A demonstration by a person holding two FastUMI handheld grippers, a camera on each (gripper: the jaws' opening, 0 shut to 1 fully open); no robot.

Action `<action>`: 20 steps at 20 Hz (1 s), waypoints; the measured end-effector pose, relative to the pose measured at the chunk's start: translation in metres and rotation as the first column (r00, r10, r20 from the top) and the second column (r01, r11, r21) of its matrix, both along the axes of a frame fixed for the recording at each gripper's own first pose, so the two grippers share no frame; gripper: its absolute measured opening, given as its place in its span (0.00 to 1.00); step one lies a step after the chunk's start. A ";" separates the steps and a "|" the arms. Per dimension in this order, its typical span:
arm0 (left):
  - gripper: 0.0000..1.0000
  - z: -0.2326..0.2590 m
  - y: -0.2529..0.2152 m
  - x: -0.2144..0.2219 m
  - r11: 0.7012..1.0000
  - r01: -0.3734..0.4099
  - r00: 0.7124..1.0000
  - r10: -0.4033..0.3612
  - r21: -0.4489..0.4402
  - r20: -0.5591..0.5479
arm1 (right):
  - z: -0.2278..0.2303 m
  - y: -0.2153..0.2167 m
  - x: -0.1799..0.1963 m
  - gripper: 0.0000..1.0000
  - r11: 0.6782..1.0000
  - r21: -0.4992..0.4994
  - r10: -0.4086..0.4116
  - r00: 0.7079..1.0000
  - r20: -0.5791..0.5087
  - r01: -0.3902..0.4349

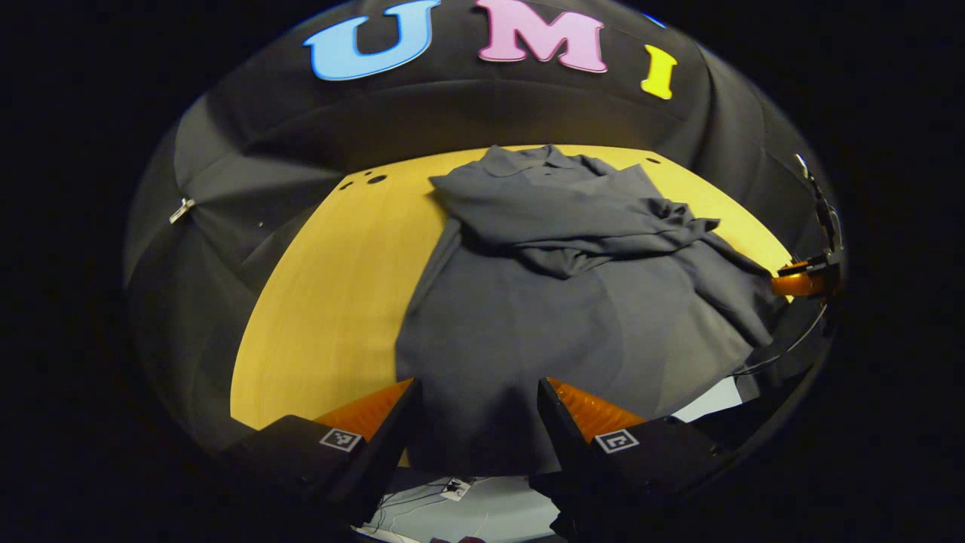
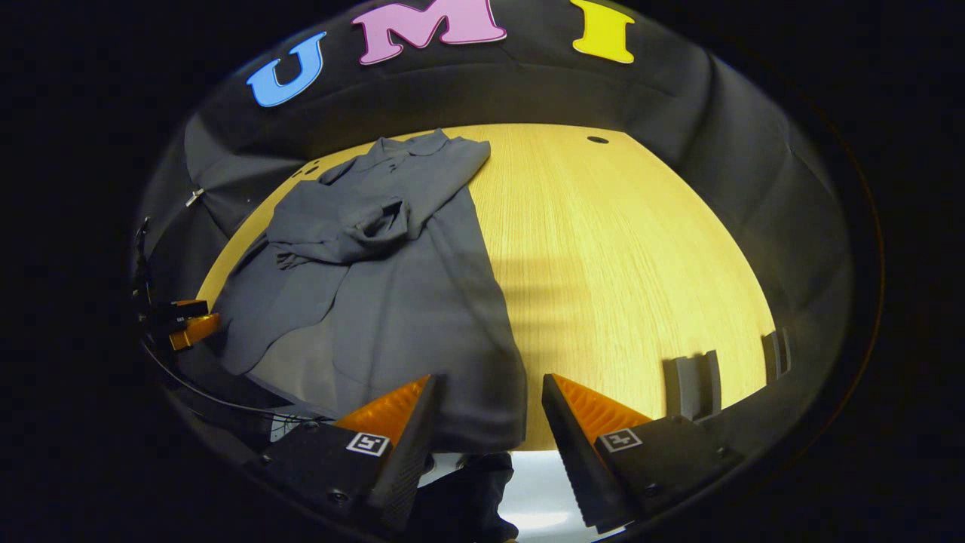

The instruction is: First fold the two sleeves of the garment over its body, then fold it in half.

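Your pale yellow wood-grain table (image 1: pixel 332 302) runs from the near edge back to the black cloth booth wall (image 1: pixel 467 113). In the left gripper view, your left gripper (image 1: pixel 476 411) hangs over the near edge with its two fingers spread apart, and the hem of the dark grey collared shirt (image 1: pixel 528 317) lies between them without either finger pressing on it. In the right gripper view, your right gripper (image 2: pixel 488 407) has its fingers apart too, the lower corner of the shirt (image 2: pixel 407 302) sitting in the gap, just beside the inner finger. The shirt lies flat on the table, its body spread toward you and its collar at the far end near the wall. Both sleeves are already brought in over the chest, where they lie bunched and wrinkled across each other. To the far side of the shirt, the right gripper view catches the other gripper at the table's edge, with a thin black cable (image 2: pixel 203 396) trailing below it. Beyond the shirt, small dark holes (image 2: pixel 598 139) mark the far tabletop.
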State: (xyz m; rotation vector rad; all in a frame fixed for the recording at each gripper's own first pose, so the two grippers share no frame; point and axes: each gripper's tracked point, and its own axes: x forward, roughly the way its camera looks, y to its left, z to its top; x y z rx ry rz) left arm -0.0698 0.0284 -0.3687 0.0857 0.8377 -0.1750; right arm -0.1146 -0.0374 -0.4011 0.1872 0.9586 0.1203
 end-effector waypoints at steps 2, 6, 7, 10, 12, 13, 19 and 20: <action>0.96 -0.012 0.011 -0.005 1.000 -0.018 0.999 0.018 0.005 -0.041 | -0.009 0.006 -0.004 0.85 1.000 0.007 0.002 1.000 -0.026 -0.001; 0.97 -0.021 0.015 -0.010 0.999 -0.032 0.996 0.031 -0.006 -0.080 | -0.018 0.015 -0.007 0.86 1.000 -0.019 0.014 0.999 -0.048 -0.015; 0.97 -0.024 0.014 -0.010 1.000 -0.023 0.996 0.022 -0.006 -0.091 | -0.020 0.014 -0.006 0.86 0.999 -0.040 0.024 0.999 -0.047 -0.026; 0.97 -0.025 0.013 -0.009 0.996 -0.062 0.991 0.054 -0.066 -0.126 | -0.021 0.016 -0.006 0.89 0.995 -0.079 0.057 0.997 -0.046 -0.060; 0.77 -0.023 0.000 -0.008 0.996 -0.016 0.991 0.004 -0.090 -0.131 | -0.020 0.024 -0.002 0.79 0.996 -0.044 0.080 0.996 -0.042 -0.081; 0.54 -0.020 -0.009 -0.006 0.994 0.014 0.991 -0.028 -0.105 -0.131 | -0.021 0.030 0.001 0.44 0.996 -0.025 0.084 0.995 -0.052 -0.086; 0.06 0.012 -0.018 0.016 0.990 0.009 0.995 -0.023 -0.142 -0.098 | 0.022 0.038 0.032 0.06 0.997 0.027 0.067 0.995 0.080 -0.069; 0.06 0.023 -0.018 0.021 0.988 -0.003 0.997 -0.009 -0.156 -0.076 | 0.035 0.039 0.040 0.05 0.997 0.041 0.062 0.992 0.111 -0.067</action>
